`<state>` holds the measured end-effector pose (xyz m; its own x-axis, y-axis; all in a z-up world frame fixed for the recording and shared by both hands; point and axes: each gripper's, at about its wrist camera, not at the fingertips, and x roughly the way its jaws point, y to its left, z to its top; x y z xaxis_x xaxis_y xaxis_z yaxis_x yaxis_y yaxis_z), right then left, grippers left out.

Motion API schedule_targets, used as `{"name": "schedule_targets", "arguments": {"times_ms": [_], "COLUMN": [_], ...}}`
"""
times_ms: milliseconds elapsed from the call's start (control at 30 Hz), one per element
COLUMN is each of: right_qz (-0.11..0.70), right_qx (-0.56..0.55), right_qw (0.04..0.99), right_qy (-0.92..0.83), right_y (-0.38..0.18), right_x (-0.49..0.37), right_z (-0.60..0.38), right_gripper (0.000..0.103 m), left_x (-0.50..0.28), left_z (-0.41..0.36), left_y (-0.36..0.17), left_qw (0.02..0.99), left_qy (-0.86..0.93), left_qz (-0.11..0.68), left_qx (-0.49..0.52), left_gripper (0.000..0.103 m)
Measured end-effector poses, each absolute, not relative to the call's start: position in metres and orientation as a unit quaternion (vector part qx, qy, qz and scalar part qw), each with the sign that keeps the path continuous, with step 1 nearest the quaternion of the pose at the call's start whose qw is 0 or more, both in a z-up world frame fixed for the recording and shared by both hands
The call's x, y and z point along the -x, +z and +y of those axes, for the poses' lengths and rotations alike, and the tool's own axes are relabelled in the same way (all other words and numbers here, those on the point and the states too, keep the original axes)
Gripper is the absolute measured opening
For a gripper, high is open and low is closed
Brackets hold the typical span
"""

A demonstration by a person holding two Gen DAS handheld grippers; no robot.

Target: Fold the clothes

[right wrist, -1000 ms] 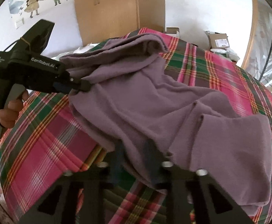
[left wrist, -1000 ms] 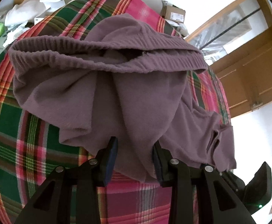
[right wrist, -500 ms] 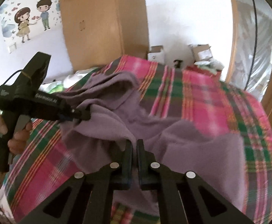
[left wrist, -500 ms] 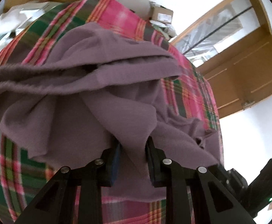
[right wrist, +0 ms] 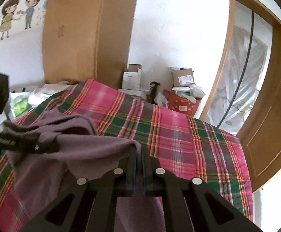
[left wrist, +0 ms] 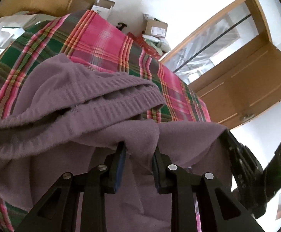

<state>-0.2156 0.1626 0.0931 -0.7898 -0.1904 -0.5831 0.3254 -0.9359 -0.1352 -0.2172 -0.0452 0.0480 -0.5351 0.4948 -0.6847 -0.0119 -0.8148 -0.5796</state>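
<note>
I am finding no readable text: the white lettering on the left gripper, at the frame's left edge, and the cardboard box label are blurring out.

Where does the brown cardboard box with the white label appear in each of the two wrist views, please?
Left wrist: the cardboard box sits top centre, beyond the plaid blanket.
Right wrist: the box sits centre right, above a red container.
Shared landmark: the wooden door.

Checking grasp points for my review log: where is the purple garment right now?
The purple garment is lifted over the near end of the plaid bedspread, held between both tools: the right tool pinches one edge, the left tool holds a fold.
</note>
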Motion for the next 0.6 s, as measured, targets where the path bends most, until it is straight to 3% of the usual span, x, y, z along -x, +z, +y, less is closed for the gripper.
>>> {"name": "schedule_targets", "arguments": {"times_ms": [400, 600], "right_qz": [0.159, 0.178], "right_qx": [-0.227, -0.284], "right_qw": [0.068, 0.069], "right_qy": [-0.959, -0.94], "right_y": [0.137, 0.096], "right_x": [0.269, 0.286], "right_z": [0.139, 0.138], "right_gripper": [0.005, 0.005], "left_x": [0.259, 0.264], "left_z": [-0.045, -0.05], "left_y": [0.084, 0.054], "left_qw": [0.163, 0.162], "left_qy": [0.855, 0.841], "left_qz": [-0.261, -0.235], "left_qx": [0.418, 0.459], "left_gripper": [0.026, 0.028]}}
